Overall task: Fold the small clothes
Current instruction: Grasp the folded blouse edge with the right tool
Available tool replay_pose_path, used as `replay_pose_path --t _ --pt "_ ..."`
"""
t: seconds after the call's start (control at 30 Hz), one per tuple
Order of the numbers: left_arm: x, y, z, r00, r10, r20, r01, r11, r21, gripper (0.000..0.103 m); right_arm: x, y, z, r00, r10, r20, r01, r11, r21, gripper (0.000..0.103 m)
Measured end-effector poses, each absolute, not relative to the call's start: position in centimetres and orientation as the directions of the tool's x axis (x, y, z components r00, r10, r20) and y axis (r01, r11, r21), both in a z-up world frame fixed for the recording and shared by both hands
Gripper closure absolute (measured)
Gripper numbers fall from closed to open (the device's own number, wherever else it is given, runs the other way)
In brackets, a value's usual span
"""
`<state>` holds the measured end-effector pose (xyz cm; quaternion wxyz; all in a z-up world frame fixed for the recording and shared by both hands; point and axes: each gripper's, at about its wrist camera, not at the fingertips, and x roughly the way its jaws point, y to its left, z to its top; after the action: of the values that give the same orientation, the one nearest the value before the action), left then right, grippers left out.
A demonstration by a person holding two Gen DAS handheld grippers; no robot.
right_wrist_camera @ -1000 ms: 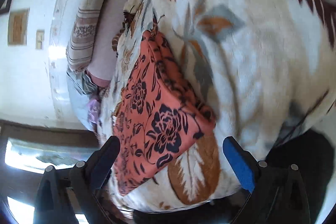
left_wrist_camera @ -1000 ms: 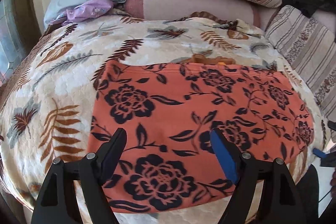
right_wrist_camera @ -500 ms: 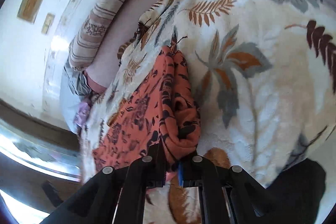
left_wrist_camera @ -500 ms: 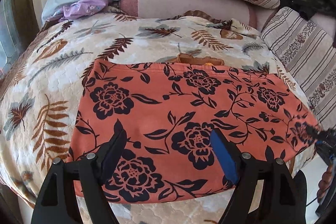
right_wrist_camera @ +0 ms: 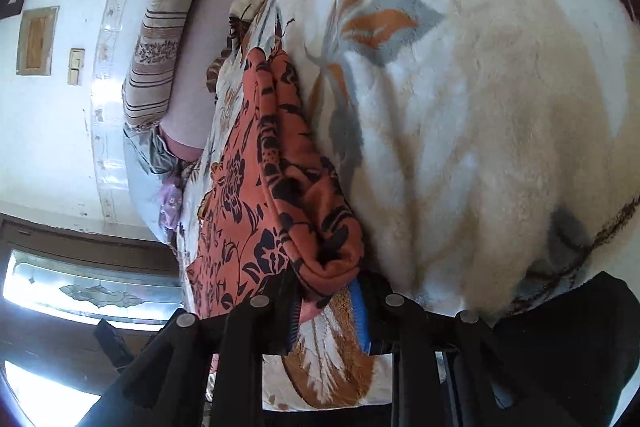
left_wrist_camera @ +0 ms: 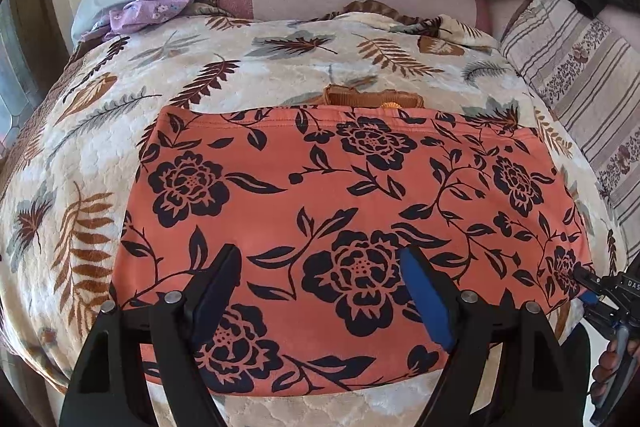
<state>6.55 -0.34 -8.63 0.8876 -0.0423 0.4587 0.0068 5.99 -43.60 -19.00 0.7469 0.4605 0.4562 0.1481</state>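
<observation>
Orange flowered cloth lies flat on the leafy blanket, its long side running left to right across my view. My right gripper sits at the cloth's right end, and its jaws have just been opening a little, with the bunched corner between them. My left gripper hangs spread wide over the near edge, holding nothing. I think the right end folds over toward the left.
</observation>
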Motion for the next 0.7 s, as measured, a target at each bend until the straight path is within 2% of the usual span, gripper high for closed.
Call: replay_pose_path --t 0.1,0.27,0.3,0.33,0.37,0.4,0.43,0.5,0.57,0.67,0.7 --pt "6.7 -0.5 -8.5 0.582 -0.026 -0.813 -0.047 0.997 -0.065 0.021 5.9 -43.8 -19.2 0.540 0.656 -0.528 0.200 0.509 0.837 0.078" --pt "7.0 -0.8 -8.2 0.587 -0.034 -0.809 -0.039 0.997 -0.070 0.021 6.0 -43.8 -18.9 0.525 0.665 -0.531 0.193 0.515 0.835 0.072" --pt "7.0 -0.8 -8.2 0.586 -0.035 -0.810 -0.038 0.997 -0.070 0.021 6.0 -43.9 -18.9 0.519 0.670 -0.531 0.191 0.514 0.836 0.066" --pt "7.1 -0.9 -8.1 0.584 -0.037 -0.811 -0.037 0.997 -0.072 0.021 6.1 -43.9 -18.7 0.510 0.681 -0.526 0.184 0.510 0.840 0.051" --pt "7.2 -0.9 -8.0 0.584 -0.043 -0.810 -0.036 0.996 -0.078 0.021 6.1 -43.8 -18.4 0.506 0.696 -0.509 0.168 0.499 0.850 0.040" --pt "7.2 -1.0 -7.9 0.587 -0.050 -0.808 -0.035 0.996 -0.086 0.021 6.0 -43.7 -18.0 0.500 0.711 -0.495 0.150 0.492 0.858 0.022" --pt "7.2 -1.0 -7.8 0.593 -0.057 -0.803 -0.033 0.995 -0.095 0.021 5.9 -43.6 -17.6 0.493 0.710 -0.503 0.147 0.502 0.852 0.017" --pt "7.5 -1.2 -7.9 0.602 -0.064 -0.796 -0.026 0.995 -0.100 0.021 5.8 -43.5 -16.7 0.455 0.696 -0.555 0.153 0.553 0.819 0.017" --pt "8.1 -1.6 -9.1 0.587 -0.049 -0.808 -0.016 0.997 -0.072 0.021 5.4 -44.3 -15.1 0.485 0.666 -0.567 0.120 0.591 0.798 0.017" --pt "9.2 -1.8 -12.8 0.483 -0.034 -0.875 -0.024 0.998 -0.052 0.021 6.5 -45.7 -12.4 0.530 0.611 -0.588 0.087 0.651 0.754 0.018" --pt "8.9 -1.8 -13.2 0.520 -0.027 -0.854 -0.023 0.999 -0.045 0.019 7.5 -45.8 -11.8 0.532 0.610 -0.586 0.070 0.659 0.749 0.018"
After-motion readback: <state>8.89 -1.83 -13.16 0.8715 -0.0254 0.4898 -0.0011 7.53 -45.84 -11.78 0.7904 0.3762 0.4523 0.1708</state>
